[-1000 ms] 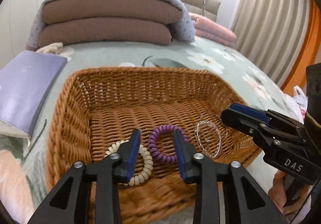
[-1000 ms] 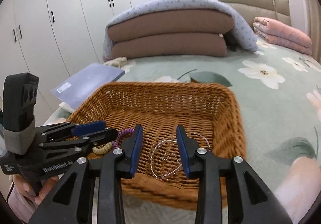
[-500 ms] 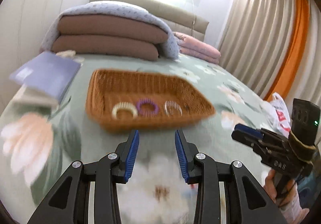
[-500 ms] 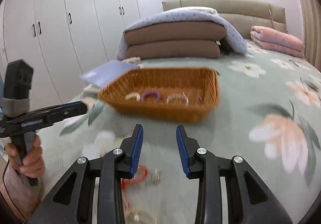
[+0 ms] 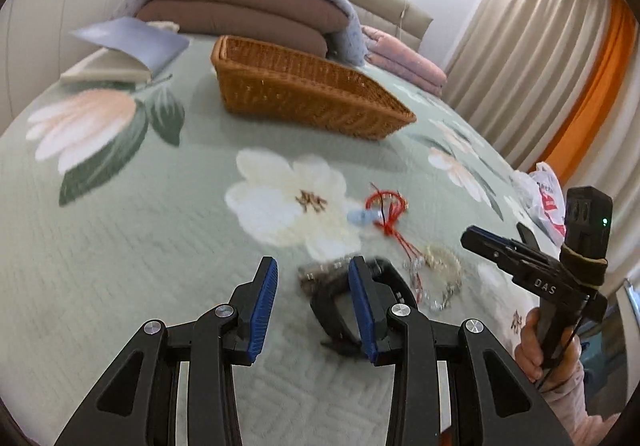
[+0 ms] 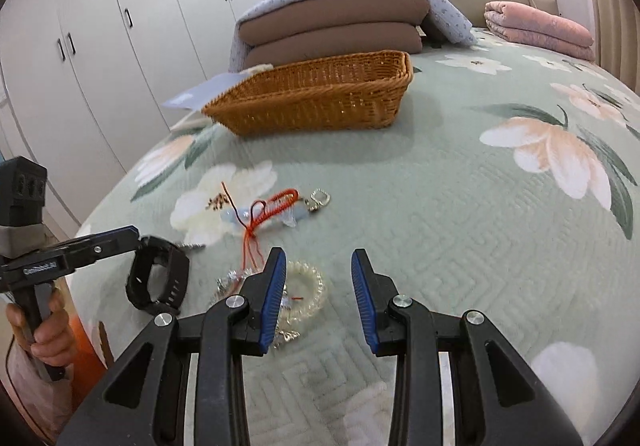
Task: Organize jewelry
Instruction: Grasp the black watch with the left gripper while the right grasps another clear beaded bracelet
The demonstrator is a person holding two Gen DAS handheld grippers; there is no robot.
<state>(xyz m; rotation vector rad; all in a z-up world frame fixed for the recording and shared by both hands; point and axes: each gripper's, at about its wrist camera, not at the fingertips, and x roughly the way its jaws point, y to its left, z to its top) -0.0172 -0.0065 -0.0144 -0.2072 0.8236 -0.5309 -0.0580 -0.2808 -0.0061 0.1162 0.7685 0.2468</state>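
We're low over the bed now, its green quilt patterned with big flowers, and both pairs of tongs hang above a loose scatter of jewelry near the bed's near edge. Our left tongs stand parted with nothing between the blue pads — the black watch band lies on the quilt just beyond them, partly hidden behind the right-hand pad. In the right wrist view that same band sits right at the tip of the left tongs, though we cannot tell whether they touch.

Our right tongs are parted too, gripping nothing. Just behind their left pad lies a clear beaded bracelet, with a silvery tangle beside it. Further out on the quilt we've got a red cord draped over a pale blue piece, and a small metal clasp next to them.

The wicker basket sits well apart from all this, further up the bed, in front of the stacked brown cushions. From these low angles we cannot see inside it. A hand grips the right tool's handle at the edge of the left view — and a folded pink blanket rests by the headboard.
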